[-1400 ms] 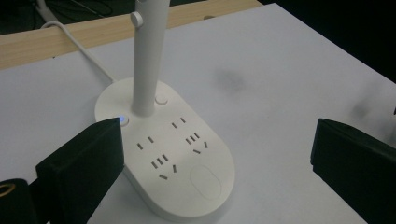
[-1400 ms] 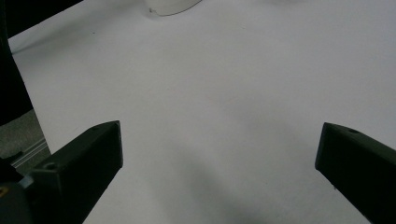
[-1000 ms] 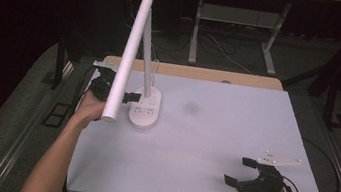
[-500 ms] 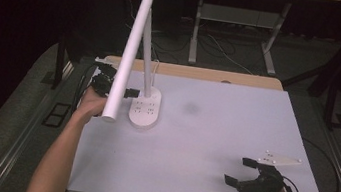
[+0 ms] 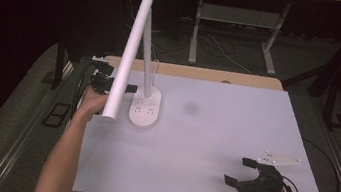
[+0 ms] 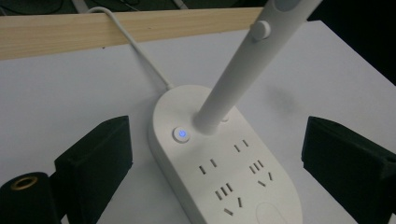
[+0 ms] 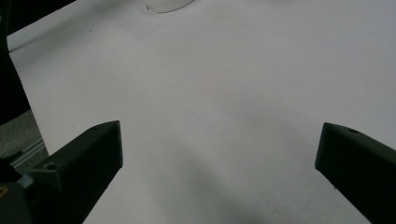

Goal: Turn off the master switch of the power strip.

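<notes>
Item: white desk lamp with a power-strip base, standing upright at the far left of the table, near the wooden strip along its far edge. The base is an oval white slab carrying several socket groups on its top face and a round button lit blue, set just beside the foot of the stem; a white cord leaves the back of the base and runs over the wooden strip. The long tubular lamp head slants from high above the base down toward the near left, its lower end hanging just above the person's left hand. Left gripper: held at the left side of the base, jaws wide apart and released, having just been closing a little; in the left gripper view the base lies between them, with neither pad touching it. Right gripper: resting near the table's near right corner, well apart from the lamp, jaws spread open over bare table surface with nothing between them. A faint grey smudge marks the table right of the base.
</notes>
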### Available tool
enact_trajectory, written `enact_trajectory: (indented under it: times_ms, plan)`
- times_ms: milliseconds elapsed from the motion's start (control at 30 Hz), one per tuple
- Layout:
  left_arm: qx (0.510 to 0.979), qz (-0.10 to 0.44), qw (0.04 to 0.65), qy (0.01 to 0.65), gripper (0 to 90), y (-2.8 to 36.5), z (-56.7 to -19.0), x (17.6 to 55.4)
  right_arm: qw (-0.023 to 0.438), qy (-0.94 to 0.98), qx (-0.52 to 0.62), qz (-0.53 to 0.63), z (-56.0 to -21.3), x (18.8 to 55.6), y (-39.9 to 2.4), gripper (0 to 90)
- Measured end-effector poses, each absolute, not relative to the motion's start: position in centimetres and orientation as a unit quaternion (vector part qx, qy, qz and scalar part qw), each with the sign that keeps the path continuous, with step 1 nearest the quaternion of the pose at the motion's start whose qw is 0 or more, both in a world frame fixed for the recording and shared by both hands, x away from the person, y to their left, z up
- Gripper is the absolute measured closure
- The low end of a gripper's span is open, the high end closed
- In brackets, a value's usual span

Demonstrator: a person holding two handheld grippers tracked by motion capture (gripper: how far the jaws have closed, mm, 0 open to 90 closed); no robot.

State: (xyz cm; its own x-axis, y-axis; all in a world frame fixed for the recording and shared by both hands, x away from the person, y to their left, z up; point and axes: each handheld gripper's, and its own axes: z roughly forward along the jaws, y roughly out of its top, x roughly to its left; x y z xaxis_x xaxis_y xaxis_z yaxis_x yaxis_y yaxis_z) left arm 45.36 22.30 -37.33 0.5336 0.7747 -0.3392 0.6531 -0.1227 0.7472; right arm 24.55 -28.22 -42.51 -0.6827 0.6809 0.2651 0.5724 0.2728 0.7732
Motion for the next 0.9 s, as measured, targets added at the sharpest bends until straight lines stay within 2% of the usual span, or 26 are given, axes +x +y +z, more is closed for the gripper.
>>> enact_trajectory:
  times_ms: [567, 700, 900]
  plan:
    - [0.720, 0.059, 0.457, 0.519, 17.6, 22.0, -38.6, 46.8, 0.057, 0.797, 0.395, 0.454, -42.5, 24.6, -28.2, 0.1]
    - [0.717, 0.065, 0.461, 0.518, 22.2, 21.7, -38.5, 47.0, 0.058, 0.797, 0.394, 0.454, -42.5, 24.5, -28.2, 0.1]
    - [0.714, 0.070, 0.460, 0.522, 33.7, 21.4, -38.7, 47.3, 0.058, 0.798, 0.394, 0.452, -42.5, 24.6, -28.2, 0.1]
